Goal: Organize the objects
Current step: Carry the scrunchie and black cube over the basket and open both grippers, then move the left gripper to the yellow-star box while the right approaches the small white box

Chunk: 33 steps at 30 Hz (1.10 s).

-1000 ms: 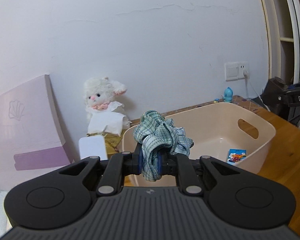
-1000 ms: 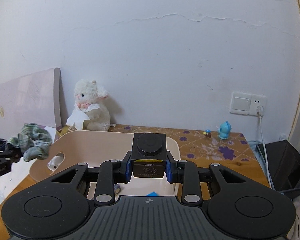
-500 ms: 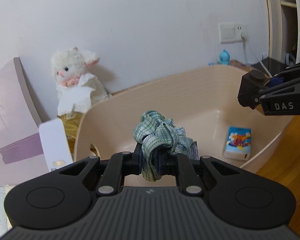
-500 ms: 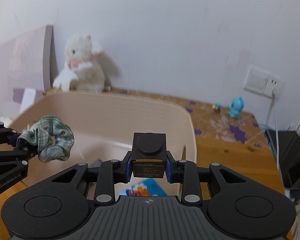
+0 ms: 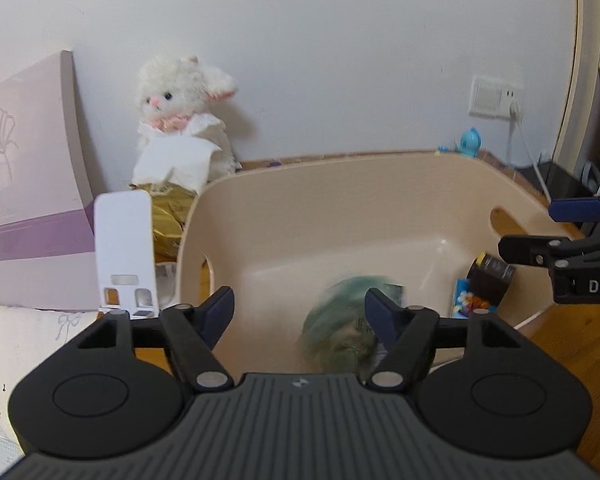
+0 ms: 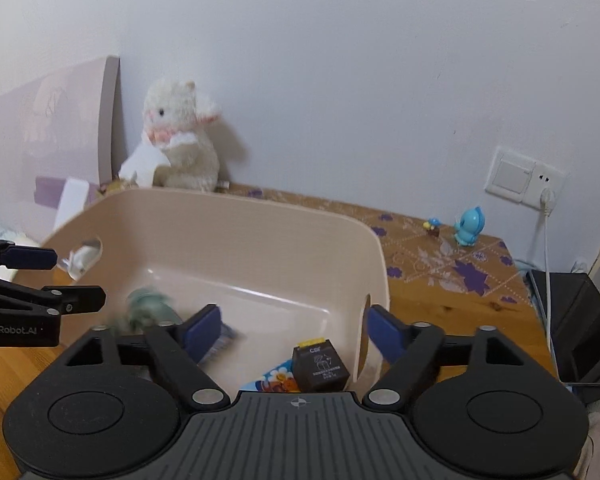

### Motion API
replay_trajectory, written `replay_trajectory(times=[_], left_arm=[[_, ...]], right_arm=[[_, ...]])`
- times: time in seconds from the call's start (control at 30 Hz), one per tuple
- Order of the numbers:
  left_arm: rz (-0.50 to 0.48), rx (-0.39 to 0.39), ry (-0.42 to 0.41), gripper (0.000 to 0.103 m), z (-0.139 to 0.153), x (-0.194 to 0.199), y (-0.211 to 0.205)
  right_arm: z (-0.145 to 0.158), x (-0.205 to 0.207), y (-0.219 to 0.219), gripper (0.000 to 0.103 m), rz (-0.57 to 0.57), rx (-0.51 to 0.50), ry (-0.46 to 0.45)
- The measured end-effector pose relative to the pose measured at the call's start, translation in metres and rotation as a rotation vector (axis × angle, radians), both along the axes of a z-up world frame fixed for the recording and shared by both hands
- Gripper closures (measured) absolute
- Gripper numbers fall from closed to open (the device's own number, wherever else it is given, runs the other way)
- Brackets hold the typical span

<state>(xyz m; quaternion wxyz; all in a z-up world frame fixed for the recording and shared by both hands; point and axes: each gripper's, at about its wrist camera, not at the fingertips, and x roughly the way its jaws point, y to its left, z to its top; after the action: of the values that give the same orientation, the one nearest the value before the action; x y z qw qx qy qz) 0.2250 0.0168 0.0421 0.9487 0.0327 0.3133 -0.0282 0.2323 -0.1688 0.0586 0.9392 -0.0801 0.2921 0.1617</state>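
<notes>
The green checked scrunchie [image 5: 342, 332], blurred, is dropping into the beige plastic tub [image 5: 340, 200]; the small black box [image 6: 320, 366] lies on a picture card there. Both the left gripper [image 5: 300, 306] and right gripper [image 6: 292, 324] have just been opening, fingers wide, nothing held. Best to lift straight up, clear of the rim.

A plain white wall [image 6: 340, 80] rises at the far side, a cracked line near its top. A white switch and socket plate [image 6: 522, 176] sits at right, a cord hanging. A pale lilac board [image 5: 24, 184] leans at left. The wooden tabletop [image 6: 440, 312] carries a purple-flowered cloth [image 6: 440, 256].
</notes>
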Motion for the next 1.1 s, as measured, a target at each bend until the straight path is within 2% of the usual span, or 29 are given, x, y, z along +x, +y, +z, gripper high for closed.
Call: replay_trajectory(times=[0.2, 0.3, 0.43, 0.77, 1.1], left_arm=[[0.007, -0.007, -0.044, 0.02, 0.021, -0.026, 0.008], [0.009, 0.0, -0.049, 0.015, 0.026, -0.04, 0.014], [0.008, 0.025, -0.048, 0.013, 0.026, -0.058, 0.022], [-0.02, 0.051, 0.003, 0.013, 0.005, -0.1, 0.029], [-0.054, 0.029, 0.096, 0.013, -0.034, -0.119, 0.029]], right_arm=[[0.018, -0.02, -0.01, 0.0, -0.007, 0.025, -0.022], [0.021, -0.03, -0.016, 0.0, -0.005, 0.032, -0.015], [0.021, -0.045, -0.019, 0.0, -0.001, 0.018, -0.005], [0.005, -0.078, -0.022, 0.0, 0.007, -0.034, 0.049], [-0.033, -0.091, -0.025, 0.0, 0.0, -0.061, 0.161]])
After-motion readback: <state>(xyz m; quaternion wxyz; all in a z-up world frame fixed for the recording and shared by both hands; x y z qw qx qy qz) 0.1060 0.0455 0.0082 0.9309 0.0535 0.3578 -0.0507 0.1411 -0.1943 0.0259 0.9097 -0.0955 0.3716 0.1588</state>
